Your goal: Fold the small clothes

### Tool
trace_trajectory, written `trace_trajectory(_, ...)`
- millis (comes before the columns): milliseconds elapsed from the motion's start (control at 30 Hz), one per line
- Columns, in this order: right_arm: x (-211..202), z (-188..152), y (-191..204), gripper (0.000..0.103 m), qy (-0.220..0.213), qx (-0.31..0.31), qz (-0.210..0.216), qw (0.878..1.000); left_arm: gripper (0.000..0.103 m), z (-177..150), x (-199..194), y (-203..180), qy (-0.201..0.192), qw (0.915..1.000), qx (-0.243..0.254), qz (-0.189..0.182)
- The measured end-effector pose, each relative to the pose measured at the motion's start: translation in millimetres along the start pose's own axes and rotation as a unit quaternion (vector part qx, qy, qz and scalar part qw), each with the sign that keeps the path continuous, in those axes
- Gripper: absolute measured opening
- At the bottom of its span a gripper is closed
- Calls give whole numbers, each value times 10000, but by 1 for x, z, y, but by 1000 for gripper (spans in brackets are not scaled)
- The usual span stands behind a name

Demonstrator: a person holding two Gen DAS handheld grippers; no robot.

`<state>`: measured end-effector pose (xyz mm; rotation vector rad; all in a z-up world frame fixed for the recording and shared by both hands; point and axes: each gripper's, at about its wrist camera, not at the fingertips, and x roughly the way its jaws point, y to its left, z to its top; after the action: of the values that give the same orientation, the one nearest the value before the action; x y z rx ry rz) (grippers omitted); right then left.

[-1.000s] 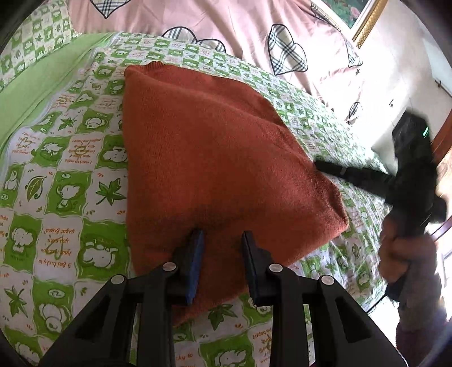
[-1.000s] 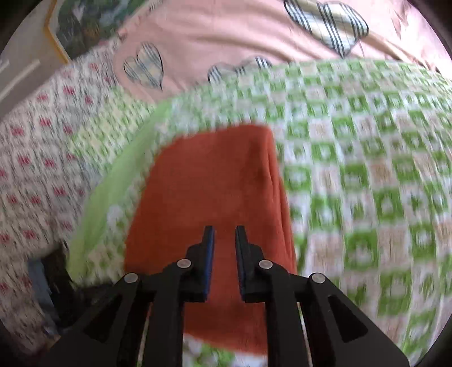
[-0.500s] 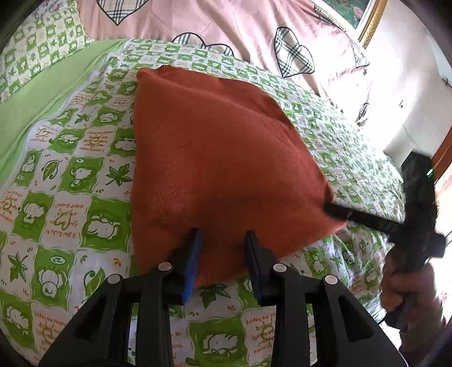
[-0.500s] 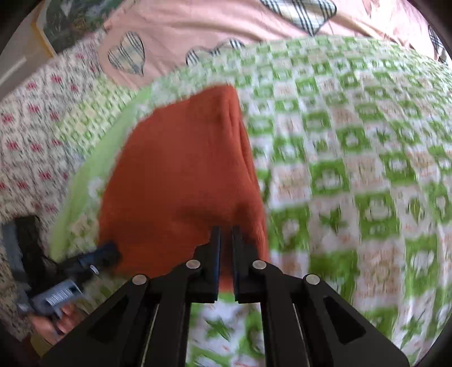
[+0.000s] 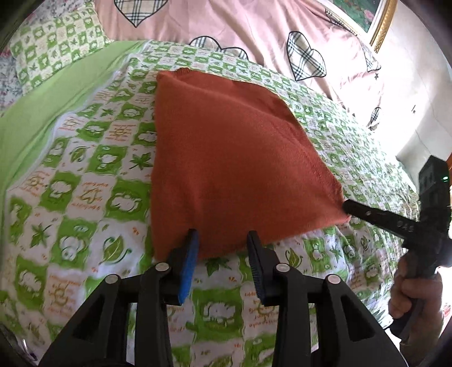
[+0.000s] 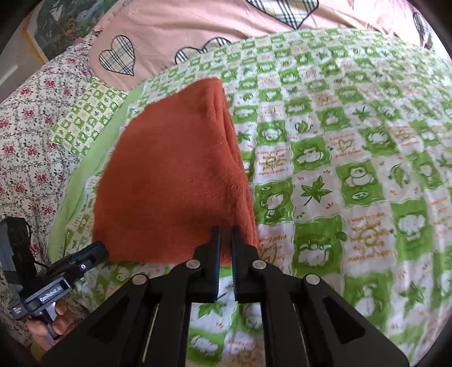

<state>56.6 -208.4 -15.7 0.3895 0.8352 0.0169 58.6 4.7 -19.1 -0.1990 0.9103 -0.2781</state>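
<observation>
Looked well along w/ folding: orange knit garment [image 5: 226, 169] already a compact, roughly square packet, no sleeve or neck hanging loose. Left to do, by the look of it: release the corner, maybe square the near edge; whether another fold was due couldn't be told. No other clothes seen on the bed.

Lay flat on green-checked bedspread [image 5: 84, 197], directly ahead of left claw [image 5: 223, 248], near edge just beyond its tips. Left claw's jaws were opening, blue pads either side of the near hem, not pressing; cloth edge at or just under the gap, so nothing held.

Right claw [image 6: 225, 240] was closed tight on the garment's near right corner; thin bit of fabric pinched btw. the pads, corner lifted slightly off the bedspread. In left wrist view same claw seen at the right, tips touching the packet's pointed corner, hand [image 5: 415, 293] wrapped round the handle.

Garment itself: rust-orange, fuzzy fine knit, matte. Top layer smooth, a stitched seam running along the side nearest the right claw. Far corner showed a ribbed band. Long soft crease ran away from right claw along the packet's right side, w/ stacked layers visible at that edge. Near edge a bit uneven, bulging toward left claw. Pink heart-print quilt [image 6: 197, 22] and floral bedding [image 6: 28, 127] lay beyond and left of right claw, clear of the packet.
</observation>
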Motion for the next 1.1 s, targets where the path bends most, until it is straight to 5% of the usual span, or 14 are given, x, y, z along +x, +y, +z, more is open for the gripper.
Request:
trace_trajectory(100, -11, -3, 6, 12, -38, -52, 49, 10000, 56, -2, -9, 0, -38, 9999, -110, 54)
trace_trajectory(233, -24, -14, 20, 47, -147, -258, -11, 9996, 64, -9, -20, -8, -113, 9992, 63, 366)
trace_trajectory(400, -33, -33, 28, 49, -92, -370, -5, 9993, 71, -24, -29, -10, -82, 9983, 155, 550)
trace_trajectory(500, -35, -43, 28, 60, -54, -419, -59, 9991, 80, -32, -29, -9, 38, 9975, 181, 684)
trace_trajectory(1100, -30, -73, 37, 85, 132, -582, -98, 9982, 82, -52, -34, 0, 133, 9903, 416, 1322)
